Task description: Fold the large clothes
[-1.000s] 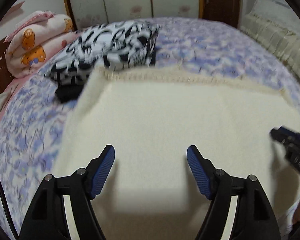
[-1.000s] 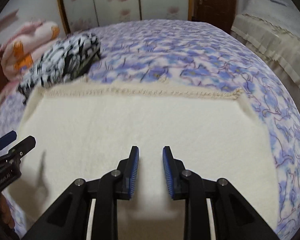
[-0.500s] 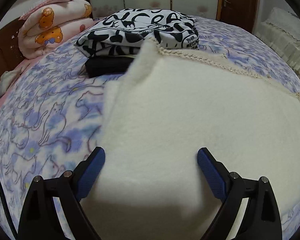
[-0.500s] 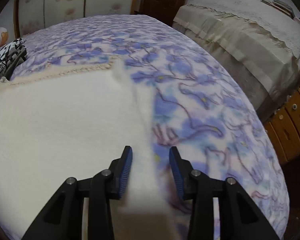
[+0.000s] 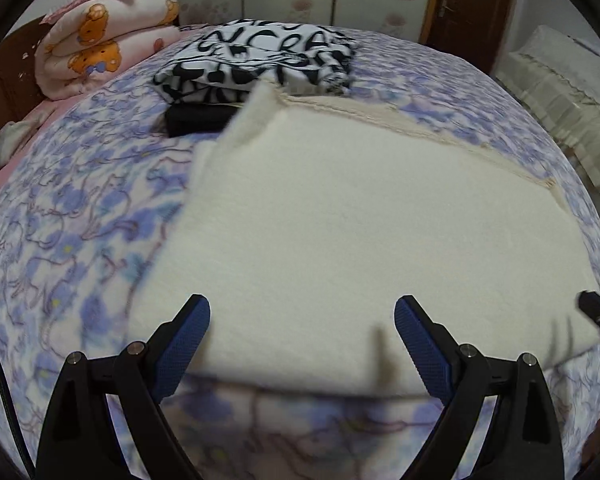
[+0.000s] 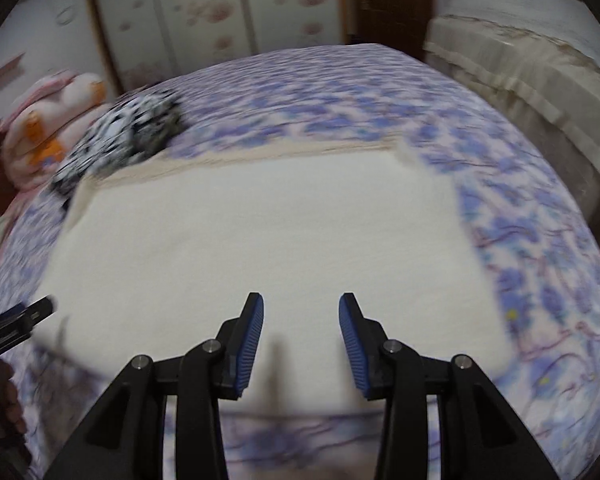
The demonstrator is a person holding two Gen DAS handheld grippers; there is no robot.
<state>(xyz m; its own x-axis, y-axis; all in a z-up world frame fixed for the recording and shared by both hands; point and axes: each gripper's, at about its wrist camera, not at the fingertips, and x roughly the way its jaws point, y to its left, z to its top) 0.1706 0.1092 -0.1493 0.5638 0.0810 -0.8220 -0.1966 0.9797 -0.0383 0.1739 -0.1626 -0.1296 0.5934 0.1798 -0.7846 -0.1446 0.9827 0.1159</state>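
Both claws hang over the near edge of the cream blanket [image 5: 360, 232] spread flat on the bed [image 5: 68, 248]: the left claw [image 5: 302, 334] spread wide, the right claw [image 6: 301, 332] parted less, neither holding anything. Bare patterned bedspread runs along both sides. Beyond the far hem lies a black-and-white folded garment [image 5: 260, 60].

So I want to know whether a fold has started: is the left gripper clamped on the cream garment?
No, the left gripper is wide open above the near edge of the cream garment, which lies flat on the bed.
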